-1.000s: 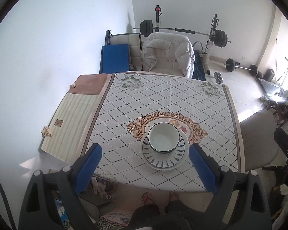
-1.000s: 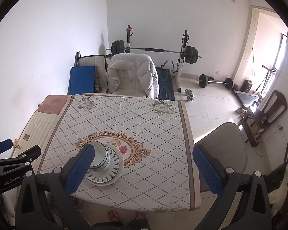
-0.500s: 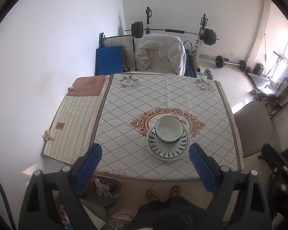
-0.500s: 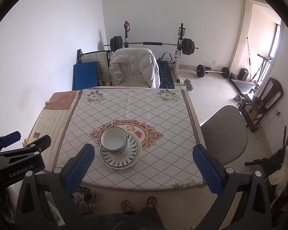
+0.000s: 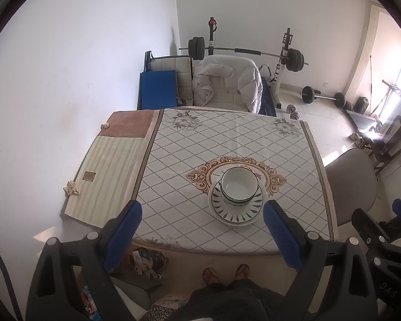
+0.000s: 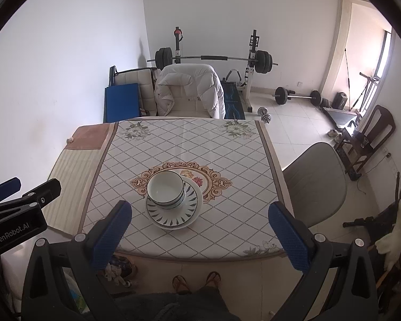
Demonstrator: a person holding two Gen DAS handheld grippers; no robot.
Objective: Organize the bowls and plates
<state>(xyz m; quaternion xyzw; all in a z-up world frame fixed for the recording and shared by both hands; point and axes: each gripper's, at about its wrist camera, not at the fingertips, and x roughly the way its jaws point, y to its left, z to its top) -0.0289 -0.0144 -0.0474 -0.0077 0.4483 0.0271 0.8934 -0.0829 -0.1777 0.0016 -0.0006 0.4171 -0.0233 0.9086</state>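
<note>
Both grippers pulled back: left gripper, right gripper wide, empty; bowl on plate ahead.

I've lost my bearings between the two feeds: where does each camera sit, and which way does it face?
Left wrist: on the left gripper, above the near table edge, looking down at the bowl stacked on the plate; open blue fingers, feet below.
Right wrist: on the right gripper, further right, same downward aim; open fingers, left gripper at its left edge.
Both share bowl, plate, tablecloth, barbell rack.
</note>
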